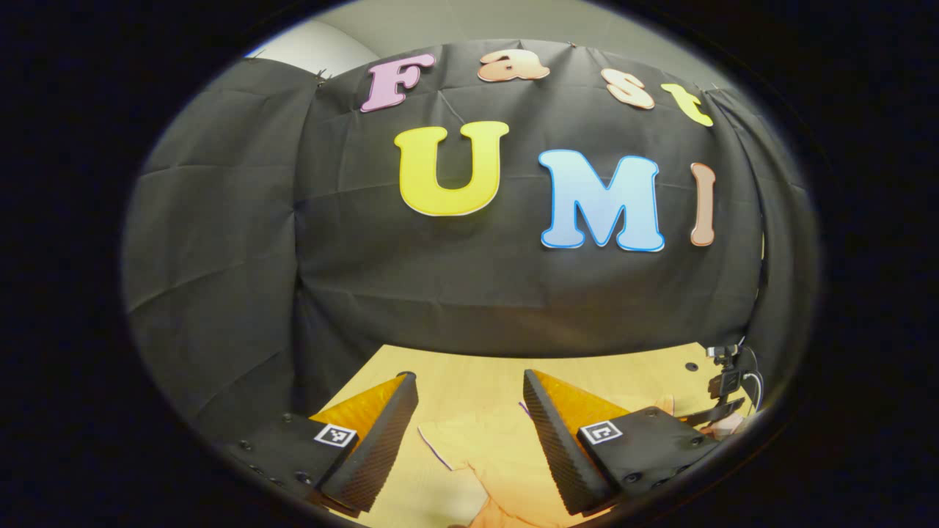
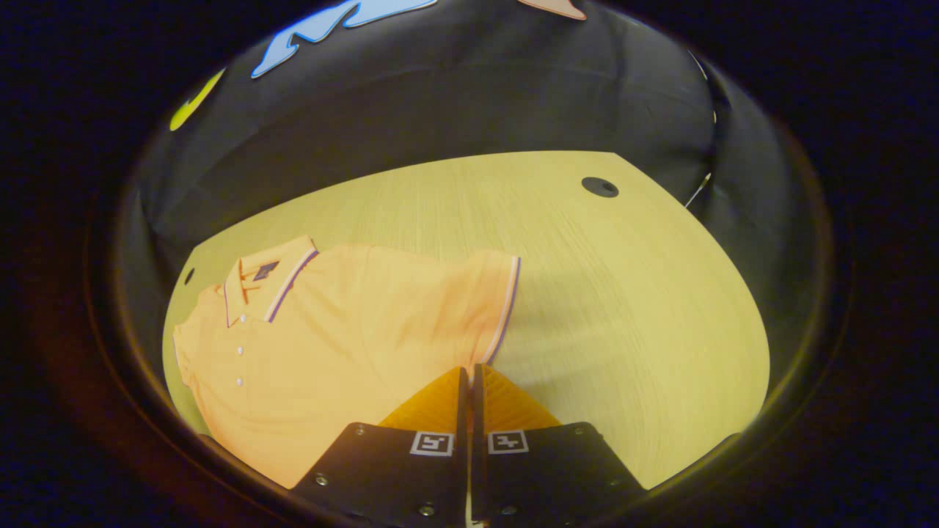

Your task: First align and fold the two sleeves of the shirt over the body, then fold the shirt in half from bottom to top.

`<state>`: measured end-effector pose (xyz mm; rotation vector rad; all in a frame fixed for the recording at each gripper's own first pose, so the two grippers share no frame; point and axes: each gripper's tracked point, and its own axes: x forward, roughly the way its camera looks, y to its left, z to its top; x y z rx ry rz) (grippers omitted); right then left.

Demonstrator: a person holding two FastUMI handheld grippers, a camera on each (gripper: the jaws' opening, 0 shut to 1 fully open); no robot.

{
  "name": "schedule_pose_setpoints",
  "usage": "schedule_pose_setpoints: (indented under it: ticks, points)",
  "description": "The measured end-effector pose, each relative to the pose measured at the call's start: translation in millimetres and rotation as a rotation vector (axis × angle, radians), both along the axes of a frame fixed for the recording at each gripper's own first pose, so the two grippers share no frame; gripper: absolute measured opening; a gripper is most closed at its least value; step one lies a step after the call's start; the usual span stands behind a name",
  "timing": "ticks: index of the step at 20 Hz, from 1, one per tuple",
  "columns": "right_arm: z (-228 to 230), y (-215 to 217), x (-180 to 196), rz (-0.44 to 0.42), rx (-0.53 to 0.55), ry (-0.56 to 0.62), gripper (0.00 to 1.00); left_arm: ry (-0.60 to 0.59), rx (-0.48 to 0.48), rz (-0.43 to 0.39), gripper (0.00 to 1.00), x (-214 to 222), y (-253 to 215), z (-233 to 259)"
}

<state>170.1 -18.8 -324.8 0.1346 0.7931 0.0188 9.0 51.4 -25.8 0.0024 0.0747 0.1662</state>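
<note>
Right gripper [image 2: 469, 375] has its jaws pressed together, nothing visibly caught between them. Just ahead of the tips lies the near sleeve [image 2: 480, 308] of the orange shirt [image 2: 330, 345], its striped cuff running up and away from the tips. Whether the tips touch cloth or hang just above the tabletop [image 2: 623, 293] cannot be told. The shirt body spreads off to this gripper's left, collar [image 2: 264, 282] and button placket at the far left. To the right of the tips, bare wood with a dark round cap [image 2: 600, 186] near the far edge.

Left gripper [image 1: 469, 411] is spread wide and aimed mostly at the booth's cloth wall. Between and below its fingers, a pale patch of shirt with a thin dark edge line [image 1: 477, 455] on the tabletop [image 1: 469, 370]. To its right, near the tabletop's edge, a small clamp or mount with a cable [image 1: 726, 381].

Risks, as I judge them:
- No sleeve is folded yet. The right gripper must open before it can take the cuff; if it drops shut, it will only push the sleeve and bunch it.
- Pinching both the sleeve and the body layer beneath would drag the whole shirt instead of folding the sleeve over.
- The left gripper looks too level; lowered blind, it may catch a stray edge, so the sleeves end up misaligned.
- A knit shirt on smooth wood slides easily; a one-sided pull could skew the body.
</note>
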Motion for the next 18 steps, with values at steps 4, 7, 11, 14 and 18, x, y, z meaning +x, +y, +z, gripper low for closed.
schedule_pose_setpoints:
  ticks: [4,7,11,14,18]
  points:
    - [4,0,1,0.007,-0.029,-0.010,0.00,0.002,0.002,0.008,0.94,0,4,-4]
    - [14,6,3,0.023,-0.059,-0.032,0.00,-0.003,0.004,0.016,0.94,-1,9,-4]
    - [50,33,12,0.076,-0.078,-0.122,0.00,-0.009,-0.001,0.032,0.94,-5,18,-5]
    - [75,71,17,0.164,-0.091,-0.183,0.00,-0.011,-0.011,0.047,0.94,-8,26,-7]
    - [92,135,10,0.316,-0.106,-0.227,0.00,-0.010,-0.014,0.076,0.94,-16,42,-9]
